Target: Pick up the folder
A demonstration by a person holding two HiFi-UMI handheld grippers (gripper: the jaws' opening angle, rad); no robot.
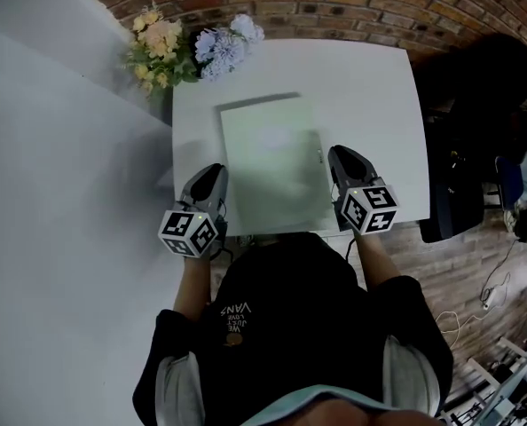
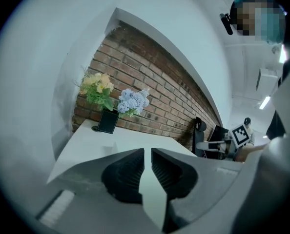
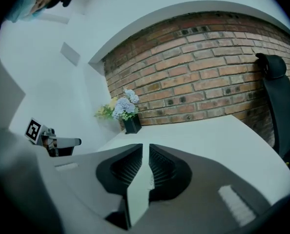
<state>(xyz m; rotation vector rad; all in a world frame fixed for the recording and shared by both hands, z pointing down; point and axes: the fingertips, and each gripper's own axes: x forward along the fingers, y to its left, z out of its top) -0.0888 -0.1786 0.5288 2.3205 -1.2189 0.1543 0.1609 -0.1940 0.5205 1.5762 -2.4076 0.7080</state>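
A pale green folder point(image 1: 272, 167) lies flat on the white table point(image 1: 370, 87), reaching almost to the near edge. My left gripper point(image 1: 213, 174) sits just off the folder's left edge and my right gripper point(image 1: 342, 156) just off its right edge, both pointing away from me and slightly down. In the left gripper view point(image 2: 147, 152) and the right gripper view point(image 3: 145, 150) the jaws stand a narrow slit apart. Only a pale surface shows through each slit, and nothing is gripped.
Yellow and blue flowers point(image 1: 192, 51) in a dark pot point(image 2: 108, 121) stand at the table's far left corner, against the brick wall point(image 3: 208, 67). A black office chair point(image 1: 476, 131) stands right of the table. A white wall runs along the left.
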